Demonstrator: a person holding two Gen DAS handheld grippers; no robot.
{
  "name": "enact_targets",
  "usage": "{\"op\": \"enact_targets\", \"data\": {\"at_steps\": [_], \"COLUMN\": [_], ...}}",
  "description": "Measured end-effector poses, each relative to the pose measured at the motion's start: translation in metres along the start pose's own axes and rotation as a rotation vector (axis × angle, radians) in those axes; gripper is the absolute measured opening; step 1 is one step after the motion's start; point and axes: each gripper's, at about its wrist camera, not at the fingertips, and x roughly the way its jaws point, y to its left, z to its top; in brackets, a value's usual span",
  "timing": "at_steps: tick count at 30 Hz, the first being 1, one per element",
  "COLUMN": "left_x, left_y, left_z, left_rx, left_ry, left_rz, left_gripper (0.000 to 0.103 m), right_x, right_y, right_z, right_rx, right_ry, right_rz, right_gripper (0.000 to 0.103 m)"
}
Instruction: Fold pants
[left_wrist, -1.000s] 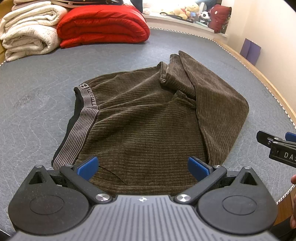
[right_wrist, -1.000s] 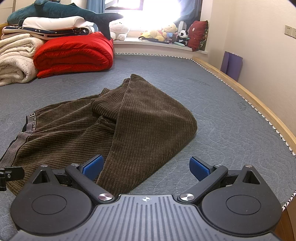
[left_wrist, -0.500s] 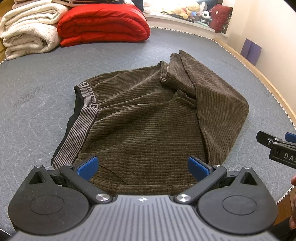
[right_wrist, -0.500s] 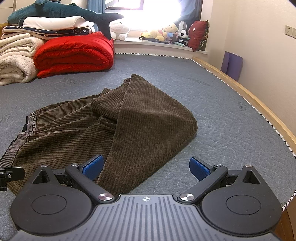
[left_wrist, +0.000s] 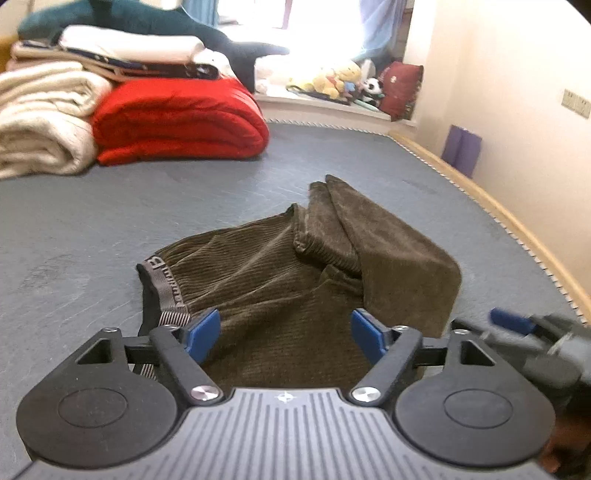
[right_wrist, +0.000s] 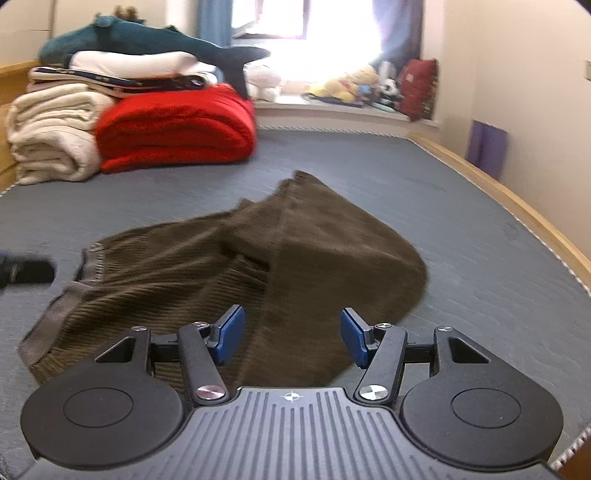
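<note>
1. Left wrist view: the left gripper (left_wrist: 284, 334) has its blue pads apart, low at the near edge of the brown corduroy pants (left_wrist: 295, 280), which fill the frame's centre on the grey mattress (left_wrist: 110, 206). The right gripper (left_wrist: 517, 325) blurs in at lower right.
2. Right wrist view: the right gripper (right_wrist: 291, 338) has its pads apart over the pants (right_wrist: 258, 266) at centre, possibly touching the cloth; motion blur hides contact.

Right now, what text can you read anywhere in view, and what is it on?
"B": first letter on the waistband of the brown pants; the letters after it are too blurred to read.
Red cushion by the window: a pale mark, unreadable.
Nothing else legible.
</note>
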Motion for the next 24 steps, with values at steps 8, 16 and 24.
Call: {"op": "enact_targets", "data": {"at_steps": [8, 16, 24], "left_x": [0.056, 0.141, 0.192], "left_y": [0.082, 0.202, 0.246], "left_z": [0.048, 0.022, 0.003], "left_rx": [0.075, -0.277, -0.444], "left_ry": [0.093, 0.371, 0.486], "left_rz": [-0.058, -0.008, -0.012], "left_gripper": [0.036, 0.056, 0.085], "right_x": [0.008, 0.039, 0.069], "right_y": [0.055, 0.136, 0.2], "right_z": [0.005, -0.013, -0.06], "right_rx": [-0.152, -0.385, -0.705], "right_ry": [-0.006, 0.137, 0.321], "right_rz": [0.121, 0.312, 0.403], "right_gripper": [0.052, 0.056, 0.079]}}
